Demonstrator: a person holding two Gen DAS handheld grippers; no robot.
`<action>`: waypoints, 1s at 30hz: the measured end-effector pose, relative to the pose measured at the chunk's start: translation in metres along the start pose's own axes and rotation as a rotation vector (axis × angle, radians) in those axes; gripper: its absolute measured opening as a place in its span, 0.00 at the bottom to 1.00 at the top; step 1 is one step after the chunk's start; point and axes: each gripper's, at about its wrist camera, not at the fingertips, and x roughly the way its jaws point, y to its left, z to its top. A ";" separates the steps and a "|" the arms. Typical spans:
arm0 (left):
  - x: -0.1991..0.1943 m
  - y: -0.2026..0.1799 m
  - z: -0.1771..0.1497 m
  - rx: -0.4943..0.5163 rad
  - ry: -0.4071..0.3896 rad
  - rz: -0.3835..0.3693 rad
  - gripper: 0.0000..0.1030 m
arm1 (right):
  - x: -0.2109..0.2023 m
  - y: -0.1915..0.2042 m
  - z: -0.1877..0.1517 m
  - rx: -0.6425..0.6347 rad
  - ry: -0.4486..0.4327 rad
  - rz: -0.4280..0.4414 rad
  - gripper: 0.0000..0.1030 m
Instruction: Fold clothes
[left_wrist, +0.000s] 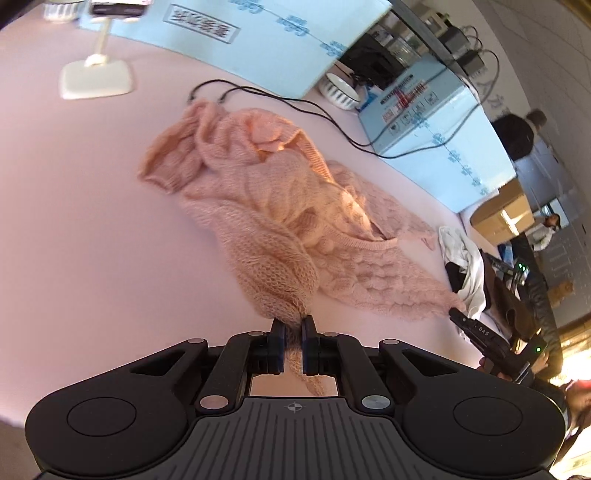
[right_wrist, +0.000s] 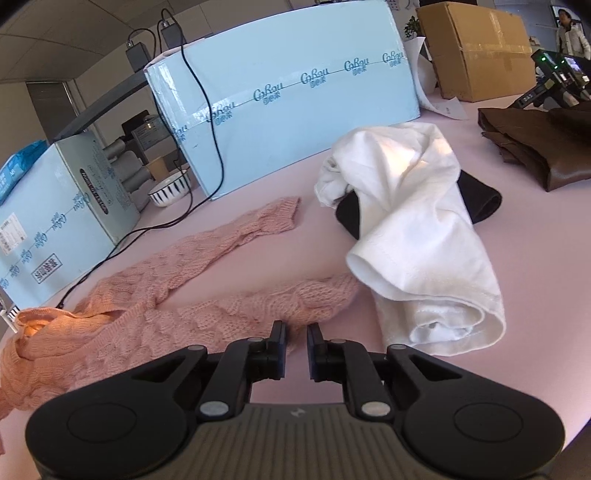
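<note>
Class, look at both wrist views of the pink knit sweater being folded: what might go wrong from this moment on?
1. The left gripper pinches only a thin, loose-knit corner of the pink sweater; lifting could stretch it or let it slip.
2. The black cables end right at the sweater's far edge; dragging the knit might snag them.
3. The right gripper works close to the white garment, which touches one sleeve and could be dragged along.

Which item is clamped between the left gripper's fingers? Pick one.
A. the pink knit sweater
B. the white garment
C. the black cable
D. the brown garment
A: in the left wrist view the left gripper is shut on a bunched edge of the pink knit sweater, whose fabric runs down between the fingers.
</note>
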 end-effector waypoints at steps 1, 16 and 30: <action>0.001 0.003 -0.004 -0.019 0.013 0.003 0.07 | 0.001 -0.001 0.000 0.002 0.006 -0.003 0.15; -0.088 0.060 -0.046 -0.380 -0.264 0.153 0.18 | -0.026 0.019 0.012 -0.132 -0.077 0.008 0.40; 0.046 0.038 0.102 -0.206 -0.103 0.068 0.64 | 0.099 0.049 0.102 -0.005 0.132 0.008 0.73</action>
